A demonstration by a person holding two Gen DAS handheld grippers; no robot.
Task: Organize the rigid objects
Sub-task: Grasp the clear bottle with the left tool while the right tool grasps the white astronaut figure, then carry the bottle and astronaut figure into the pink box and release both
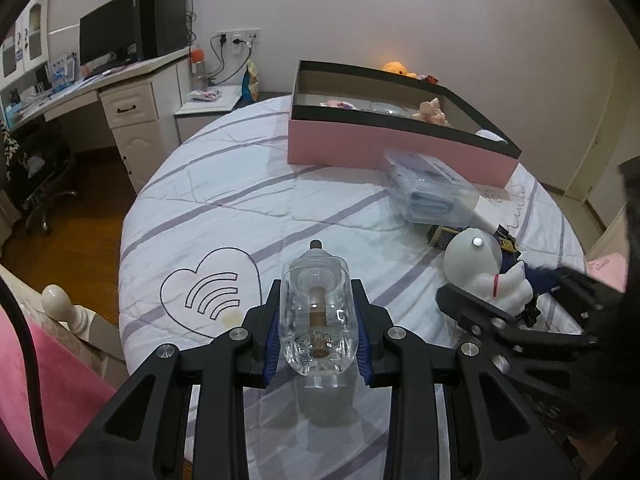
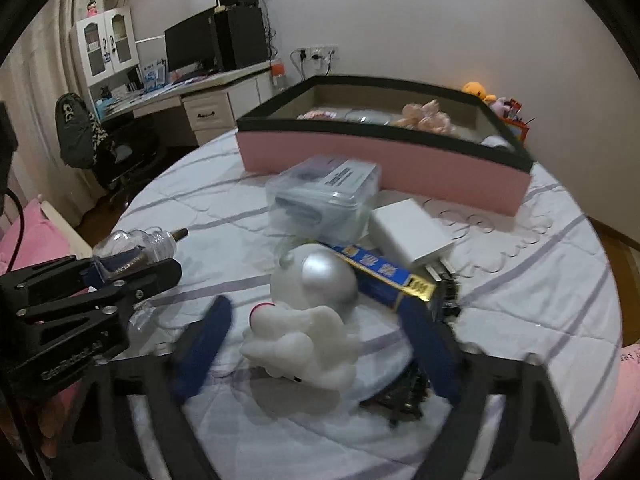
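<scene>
Pink box (image 1: 400,148) already held a few things, the left gripper (image 1: 316,332) clamped a clear bottle (image 1: 316,312), and the right gripper (image 2: 316,344), jaws apart, straddled a white figurine (image 2: 304,340) on the bed (image 1: 240,208).

Left wrist view: sits just behind the left gripper (image 1: 316,320), looks forward and down along its fingers across the bed (image 1: 224,200), toward the pink box (image 1: 392,148) and far wall; desk (image 1: 80,88) at upper left. Right wrist view: same mounting on the right gripper (image 2: 316,344), tilted down, close over a white figurine (image 2: 304,336), facing the same box from further right. Shared: bed, box, clear plastic case (image 1: 432,188), figurine, desk. Each view catches the other gripper at its edge – right one at the left view's right, left one at the right view's left
</scene>
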